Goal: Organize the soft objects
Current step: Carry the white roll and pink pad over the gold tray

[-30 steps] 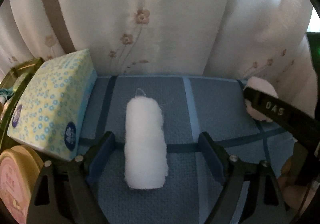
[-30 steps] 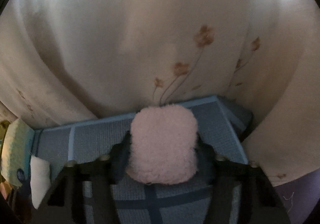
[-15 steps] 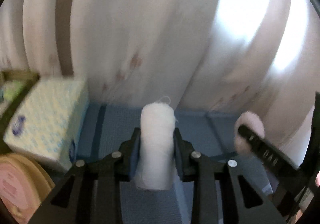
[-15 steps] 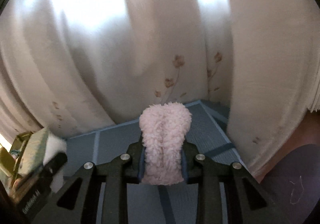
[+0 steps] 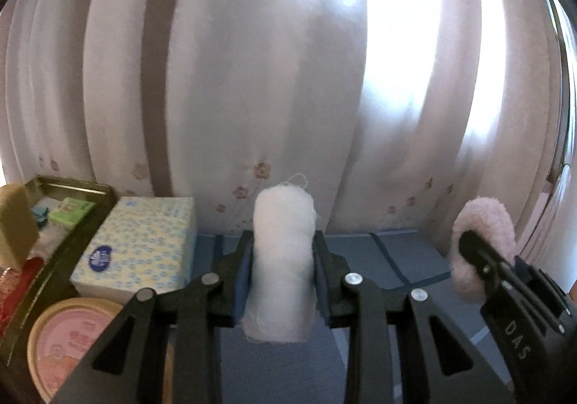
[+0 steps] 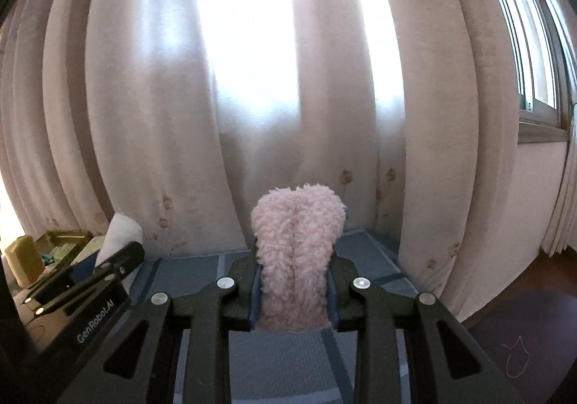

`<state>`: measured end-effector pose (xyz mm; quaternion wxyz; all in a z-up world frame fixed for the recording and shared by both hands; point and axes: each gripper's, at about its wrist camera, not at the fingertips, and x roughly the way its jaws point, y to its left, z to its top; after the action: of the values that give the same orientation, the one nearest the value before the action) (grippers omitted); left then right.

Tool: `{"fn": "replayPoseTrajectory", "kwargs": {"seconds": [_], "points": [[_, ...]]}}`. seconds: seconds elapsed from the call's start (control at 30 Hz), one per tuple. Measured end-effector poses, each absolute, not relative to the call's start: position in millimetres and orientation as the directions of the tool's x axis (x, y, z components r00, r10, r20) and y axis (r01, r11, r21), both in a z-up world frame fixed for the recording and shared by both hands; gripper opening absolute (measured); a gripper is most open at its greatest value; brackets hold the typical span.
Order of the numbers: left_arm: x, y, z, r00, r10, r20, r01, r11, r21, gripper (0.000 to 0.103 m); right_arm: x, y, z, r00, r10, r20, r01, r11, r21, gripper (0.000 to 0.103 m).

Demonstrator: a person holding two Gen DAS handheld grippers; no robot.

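White gauze roll (image 5: 281,259) stands upright between the jaws of the left gripper (image 5: 282,274), which are closed narrow against its two sides, above the blue checked cloth (image 5: 404,256). Its top end rises past the fingertips and a loose thread loops off it. Whether its lower end touches the cloth cannot be told. To the left of the roll, on the cloth, lies a tissue pack (image 5: 140,245) printed with blue dots, with a round pink-lidded tin (image 5: 72,342) nearer the camera and a dark tray (image 5: 72,187) of small items further left.

To the right of the roll, the right gripper (image 6: 294,290) pinches a pink fleecy pad (image 6: 297,256) on both sides, jaws drawn in tight so the pile bulges above them. From the left wrist view the same pad shows edge-on, well apart from the roll. Behind both held items hangs a pale curtain (image 6: 180,115) with small flower prints, lit from behind; a window frame (image 6: 533,86) shows at the far right.
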<state>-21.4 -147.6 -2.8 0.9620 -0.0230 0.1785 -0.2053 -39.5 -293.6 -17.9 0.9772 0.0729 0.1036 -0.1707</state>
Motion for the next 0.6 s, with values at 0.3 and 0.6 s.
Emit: {"fn": "replayPoseTrajectory", "kwargs": {"seconds": [0.3, 0.6], "points": [[-17.0, -143.2, -12.8, 0.884, -0.36, -0.298, 0.361, 0.931, -0.051, 0.029, -43.5, -292.9, -28.4, 0.916, -0.339, -0.216, 0.362, 0.929, 0.077, 0.03], [-23.7, -141.4, -10.9, 0.896, -0.342, -0.284, 0.353, 0.935, -0.013, 0.029, -61.2, -279.7, -30.8, 0.913, -0.367, -0.18, 0.385, 0.92, 0.075, 0.03]]}}
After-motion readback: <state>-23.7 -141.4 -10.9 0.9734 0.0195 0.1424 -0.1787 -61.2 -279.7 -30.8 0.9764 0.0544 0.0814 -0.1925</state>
